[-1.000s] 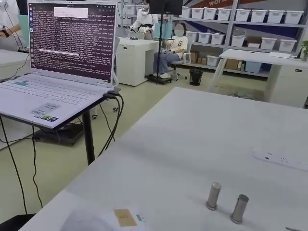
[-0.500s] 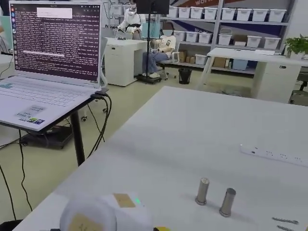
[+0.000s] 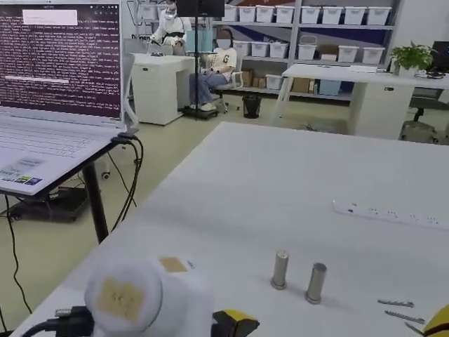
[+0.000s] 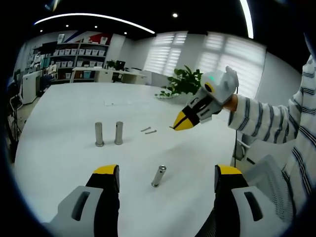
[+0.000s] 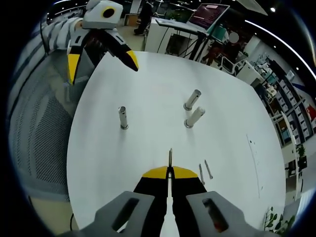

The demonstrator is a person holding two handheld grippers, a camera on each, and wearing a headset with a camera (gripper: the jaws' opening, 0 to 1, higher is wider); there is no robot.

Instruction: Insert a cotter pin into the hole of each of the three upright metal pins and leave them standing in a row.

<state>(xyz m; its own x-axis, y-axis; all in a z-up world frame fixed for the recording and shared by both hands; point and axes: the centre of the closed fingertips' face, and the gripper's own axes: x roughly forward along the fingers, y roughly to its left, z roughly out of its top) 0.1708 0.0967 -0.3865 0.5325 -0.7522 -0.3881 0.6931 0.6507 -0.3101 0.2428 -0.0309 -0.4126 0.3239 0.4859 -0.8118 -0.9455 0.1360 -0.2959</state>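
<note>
Two upright metal pins (image 3: 280,269) (image 3: 316,283) stand side by side on the white table (image 3: 280,182). A third pin (image 5: 123,117) stands apart from them, nearer the left gripper, and shows between that gripper's jaws as pin (image 4: 158,176). Two loose cotter pins (image 3: 396,303) (image 5: 201,174) lie on the table to the pair's right. My left gripper (image 4: 167,173) is open and empty; in the head view it is the white body with a yellow tip, left gripper (image 3: 235,324). My right gripper (image 5: 170,173) is shut on a thin cotter pin (image 5: 170,157) that sticks forward, held above the table.
A white power strip (image 3: 389,214) lies at the table's far right. A laptop (image 3: 49,105) sits on a stand left of the table, with cables hanging. Desks, shelves of bins and a seated person (image 3: 214,67) are across the room.
The head camera has swung right and down. The left gripper's white body has risen into the bottom left of the head view, and the loose cotter pins have come into view.
</note>
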